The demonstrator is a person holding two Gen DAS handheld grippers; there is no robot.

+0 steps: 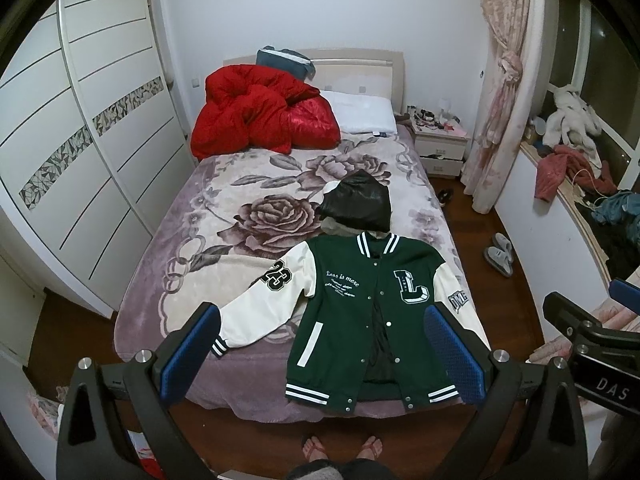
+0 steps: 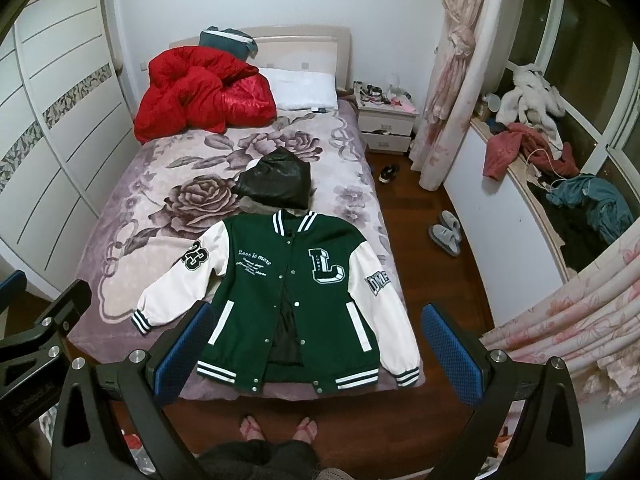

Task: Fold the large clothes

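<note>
A green varsity jacket with white sleeves lies spread flat, front up, at the foot of the bed; it also shows in the right wrist view. Its front is partly unsnapped at the bottom. My left gripper is open and empty, held high above the jacket's hem. My right gripper is open and empty, also held high above the hem. Each gripper shows at the edge of the other's view.
A folded black garment lies just past the collar. A red duvet and pillow sit at the headboard. The bed has a floral blanket. Wardrobe left, nightstand, slippers and cluttered sill right.
</note>
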